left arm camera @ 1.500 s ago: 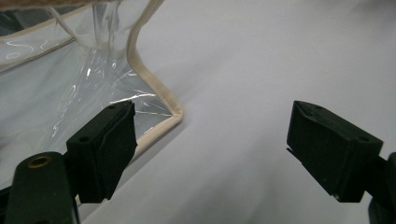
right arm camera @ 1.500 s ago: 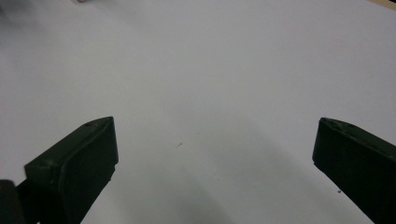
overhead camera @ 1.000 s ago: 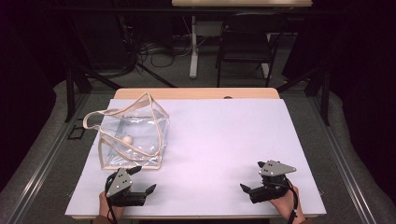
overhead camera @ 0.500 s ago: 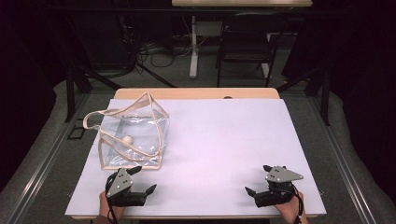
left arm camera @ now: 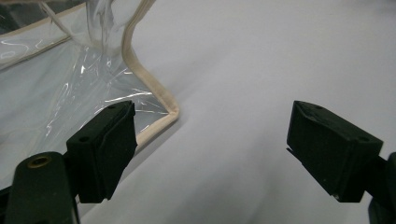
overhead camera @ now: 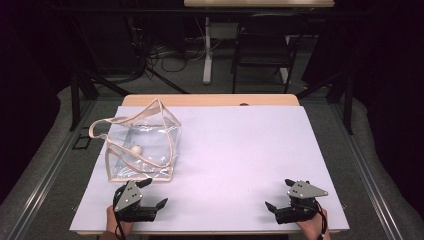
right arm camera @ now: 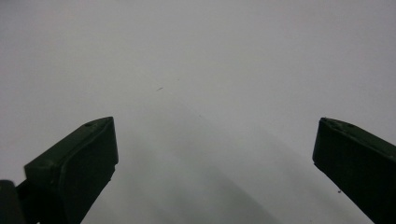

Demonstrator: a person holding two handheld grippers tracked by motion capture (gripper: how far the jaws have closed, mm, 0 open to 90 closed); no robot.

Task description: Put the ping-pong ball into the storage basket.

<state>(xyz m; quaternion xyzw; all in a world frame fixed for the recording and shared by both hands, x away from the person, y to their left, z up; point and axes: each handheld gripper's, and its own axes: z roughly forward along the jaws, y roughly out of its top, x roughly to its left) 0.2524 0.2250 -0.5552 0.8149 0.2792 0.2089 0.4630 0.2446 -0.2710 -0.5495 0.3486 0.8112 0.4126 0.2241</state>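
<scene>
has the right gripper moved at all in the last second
Yes. The right gripper has slid toward the person and slightly rightward, closer to the table's near edge; its jaws are open. The clear bag is unchanged.

Clear see-through bag (overhead camera: pixel 141 150) with beige trim and beige handles, its trimmed corner just ahead of the left gripper (overhead camera: pixel 152 194), whose fingers (left arm camera: pixel 105 149) are black. A small cream ball (overhead camera: pixel 135 149) sits inside it. Plain white table sheet (overhead camera: pixel 240 150) between the right gripper (overhead camera: pixel 280 195)'s black fingers (right arm camera: pixel 79 168).
</scene>
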